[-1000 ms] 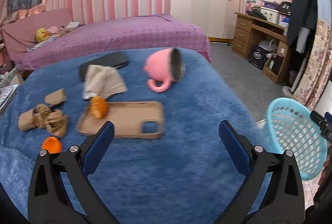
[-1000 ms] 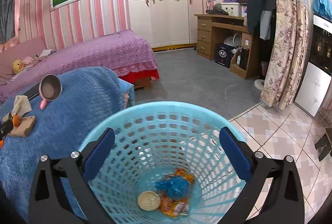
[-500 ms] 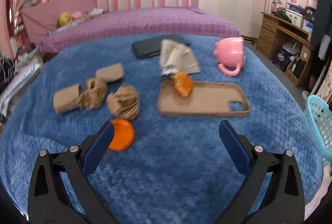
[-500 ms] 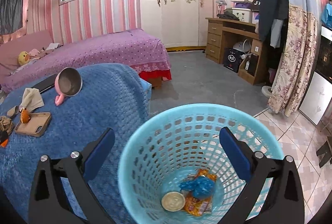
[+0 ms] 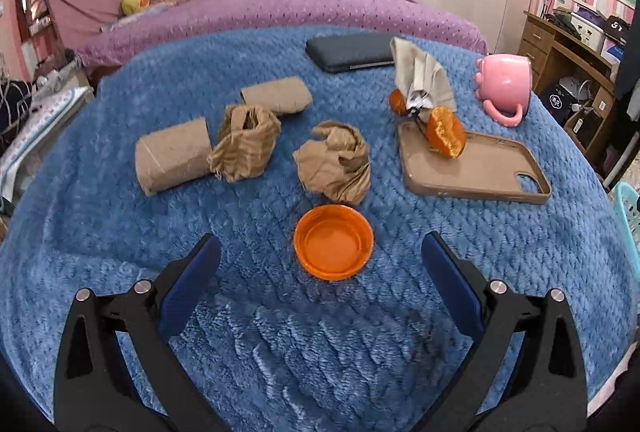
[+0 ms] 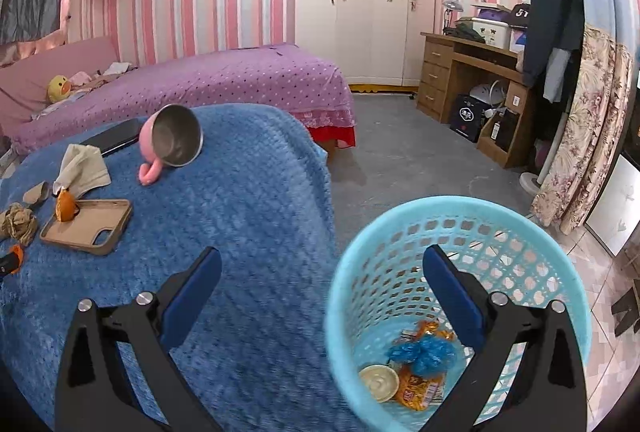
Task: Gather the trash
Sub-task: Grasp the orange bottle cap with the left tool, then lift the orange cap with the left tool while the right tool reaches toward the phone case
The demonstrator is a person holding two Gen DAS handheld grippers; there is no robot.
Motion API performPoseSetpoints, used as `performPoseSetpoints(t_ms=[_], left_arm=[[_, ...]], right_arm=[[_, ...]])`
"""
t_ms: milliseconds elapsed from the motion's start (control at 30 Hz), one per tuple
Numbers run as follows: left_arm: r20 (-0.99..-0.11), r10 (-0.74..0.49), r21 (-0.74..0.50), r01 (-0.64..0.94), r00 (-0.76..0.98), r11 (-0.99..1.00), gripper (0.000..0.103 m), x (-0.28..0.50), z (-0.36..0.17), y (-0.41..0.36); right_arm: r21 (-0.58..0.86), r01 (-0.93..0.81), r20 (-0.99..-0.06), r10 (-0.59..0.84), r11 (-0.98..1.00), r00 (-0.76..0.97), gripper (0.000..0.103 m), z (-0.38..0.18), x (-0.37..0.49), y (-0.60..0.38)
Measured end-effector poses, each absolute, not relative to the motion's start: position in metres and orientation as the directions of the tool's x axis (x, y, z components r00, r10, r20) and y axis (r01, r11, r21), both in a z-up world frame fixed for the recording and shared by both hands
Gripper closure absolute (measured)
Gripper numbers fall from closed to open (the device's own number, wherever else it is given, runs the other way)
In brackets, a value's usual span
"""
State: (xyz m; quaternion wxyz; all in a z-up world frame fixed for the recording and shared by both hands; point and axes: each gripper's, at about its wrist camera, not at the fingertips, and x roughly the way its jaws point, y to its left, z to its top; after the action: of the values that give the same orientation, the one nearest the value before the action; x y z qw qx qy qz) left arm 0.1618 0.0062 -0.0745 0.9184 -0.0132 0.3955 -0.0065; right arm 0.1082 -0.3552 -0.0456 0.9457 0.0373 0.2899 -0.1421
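Observation:
An orange lid [image 5: 333, 247] lies on the blue blanket [image 5: 120, 240], just ahead of my open, empty left gripper [image 5: 320, 268]. Behind it lie two crumpled brown paper wads [image 5: 334, 161] [image 5: 245, 142] and two cardboard tubes [image 5: 173, 154] [image 5: 277, 95]. An orange peel [image 5: 445, 131] rests on a tan phone case [image 5: 476, 168]. My right gripper [image 6: 320, 272] is open and empty, over the blanket's edge beside the light-blue trash basket [image 6: 400, 232], which holds a blue wrapper [image 6: 424, 348], a snack packet and a cream lid.
A pink mug [image 5: 505, 82] lies on its side at the right. A dark phone [image 5: 350, 51] and a beige cloth [image 5: 420, 74] lie at the back. A purple bed [image 6: 208, 80] stands behind; a wooden desk [image 6: 472, 72] stands at the far right.
My left gripper has swung left and forward across the blanket to face the orange lid. My right gripper has shifted left, so the basket now sits at the right of its view.

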Motion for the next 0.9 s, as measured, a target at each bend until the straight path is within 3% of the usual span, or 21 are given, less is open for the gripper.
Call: performPoseSetpoints(t_ms=[33,100,233,367,500,667,800,900], left_arm=[[-0.733,-0.024,-0.035,-0.003,0.68,0.999,0.01,0.164,-0.076,0.007],[-0.749,-0.036,-0.052,-0.005,0.662,0.999,0.023,0.17,-0.079,0.009],[-0.754,-0.043,-0.051,0.007,0.655,0.999,0.037,0.171,-0.082,0.006],[-0.748,-0.049,-0.034,0.035,0.661,0.999,0.065,0.167,-0.081,0.001],[-0.736,-0.06,-0.033,0.053,0.675,0.998,0.064,0.165,-0.072,0.0],[-0.639,-0.058,-0.027,0.053,0.767,0.998,0.064,0.163,-0.04,0.005],[-0.549,-0.026,-0.029,0.013,0.835,1.0,0.064,0.163,-0.02,0.021],[-0.529,0.051,-0.022,-0.074,0.847,0.997,0.064,0.17,-0.017,0.037]], right_arm=[[-0.013,0.287,-0.561,-0.245,0.958,0.791,0.005,-0.046,0.109,-0.352],[-0.017,0.276,-0.571,-0.236,0.961,0.786,0.005,-0.047,0.114,-0.346],[-0.028,0.25,-0.592,-0.218,0.968,0.776,0.005,-0.051,0.123,-0.327],[-0.01,0.226,-0.596,-0.187,0.974,0.781,0.005,-0.052,0.128,-0.314],[0.023,0.177,-0.612,-0.126,0.984,0.781,0.005,-0.055,0.133,-0.296],[0.021,0.138,-0.592,-0.099,0.99,0.8,0.005,-0.048,0.134,-0.27],[0.019,0.082,-0.579,-0.056,0.996,0.814,0.005,-0.039,0.144,-0.246],[0.019,0.046,-0.591,-0.026,0.999,0.806,0.005,-0.038,0.159,-0.226]])
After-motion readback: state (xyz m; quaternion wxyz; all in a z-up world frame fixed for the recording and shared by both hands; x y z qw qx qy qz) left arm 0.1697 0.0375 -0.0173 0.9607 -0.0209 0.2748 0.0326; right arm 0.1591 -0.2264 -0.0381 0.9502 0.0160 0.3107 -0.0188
